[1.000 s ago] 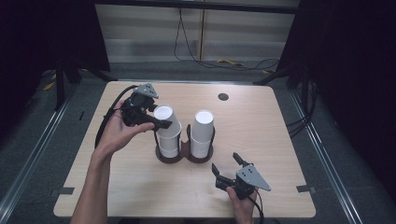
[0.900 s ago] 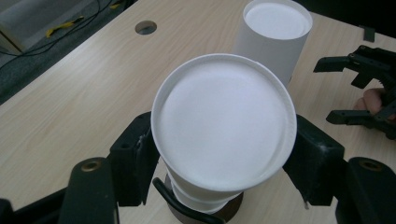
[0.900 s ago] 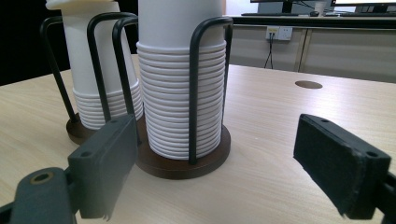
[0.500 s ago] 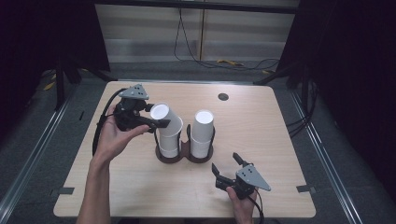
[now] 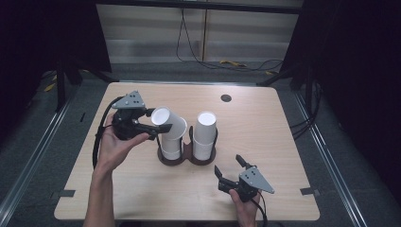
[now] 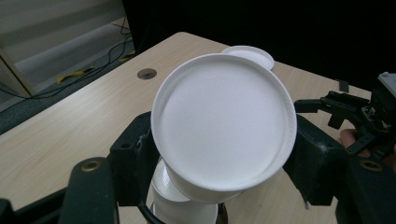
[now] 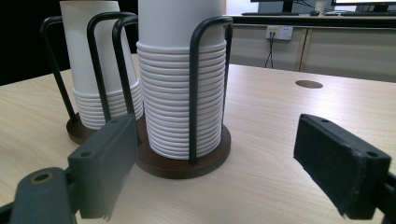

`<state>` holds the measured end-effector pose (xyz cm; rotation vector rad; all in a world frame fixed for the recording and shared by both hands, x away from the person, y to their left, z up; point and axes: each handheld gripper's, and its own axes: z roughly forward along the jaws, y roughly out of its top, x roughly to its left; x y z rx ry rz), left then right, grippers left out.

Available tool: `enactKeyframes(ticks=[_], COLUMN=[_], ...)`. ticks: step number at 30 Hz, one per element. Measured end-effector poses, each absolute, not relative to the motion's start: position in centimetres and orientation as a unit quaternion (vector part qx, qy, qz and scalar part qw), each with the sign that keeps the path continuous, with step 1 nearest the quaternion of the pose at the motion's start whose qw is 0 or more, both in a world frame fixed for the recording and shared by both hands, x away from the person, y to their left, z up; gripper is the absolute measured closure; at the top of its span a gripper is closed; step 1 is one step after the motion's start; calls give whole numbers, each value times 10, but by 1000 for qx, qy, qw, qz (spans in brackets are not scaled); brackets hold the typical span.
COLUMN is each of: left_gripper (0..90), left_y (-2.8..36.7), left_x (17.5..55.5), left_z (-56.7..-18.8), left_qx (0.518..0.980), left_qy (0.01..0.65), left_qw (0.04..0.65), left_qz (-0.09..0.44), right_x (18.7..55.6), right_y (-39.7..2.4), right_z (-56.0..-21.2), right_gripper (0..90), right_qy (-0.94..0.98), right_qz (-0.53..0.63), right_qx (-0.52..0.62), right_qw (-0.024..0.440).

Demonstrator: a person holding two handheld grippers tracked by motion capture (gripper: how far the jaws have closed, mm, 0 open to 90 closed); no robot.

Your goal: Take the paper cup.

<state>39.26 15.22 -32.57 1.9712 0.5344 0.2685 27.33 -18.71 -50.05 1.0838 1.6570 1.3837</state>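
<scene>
The left gripper (image 5: 158, 128) squeezes the top paper cup (image 5: 168, 124) – light, thin, easy to crush – so hold gently near the rim; right gripper (image 5: 230, 168) wide open.

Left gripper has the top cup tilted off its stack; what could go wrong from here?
The left gripper pinches the top cup while it is tilted on the left stack; a second cup might lift with it. Squeezed thin paper could buckle or slip. Pulling sideways may drag the cup holder across the table.

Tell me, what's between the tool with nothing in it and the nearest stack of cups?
Only bare table. In the high view, light wood separates the right tool from the right cup stack; nothing lies there.
</scene>
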Motion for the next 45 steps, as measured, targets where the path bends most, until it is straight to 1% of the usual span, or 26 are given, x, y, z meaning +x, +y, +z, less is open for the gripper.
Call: enactKeyframes(ticks=[12, 21, 24, 27, 32, 40, 45], left_gripper=[329, 329, 329, 328, 329, 328, 329], left_y=[153, 157, 158, 159, 159, 159, 154], left_x=[380, 366, 363, 360, 354, 342, 336], left_z=[-344, -353, -358, -364, -373, -384, -394], left_qx=[804, 786, 785, 781, 783, 777, 776], left_qy=[212, 205, 208, 207, 209, 190, 189], left_qw=[549, 578, 579, 586, 583, 598, 600], left_qz=[86, 74, 77, 62, 65, 50, 48], right_x=[273, 273, 273, 273, 274, 273, 271], right_y=[-187, -187, -187, -188, -188, -181, -172], right_z=[-501, -501, -500, -500, -500, -497, -493], right_gripper=[133, 133, 132, 130, 129, 129, 129], right_qy=[639, 639, 641, 640, 641, 664, 673], right_qz=[537, 537, 537, 538, 542, 551, 567], right_qx=[420, 419, 419, 421, 420, 399, 375], right_qw=[357, 357, 355, 352, 345, 311, 291])
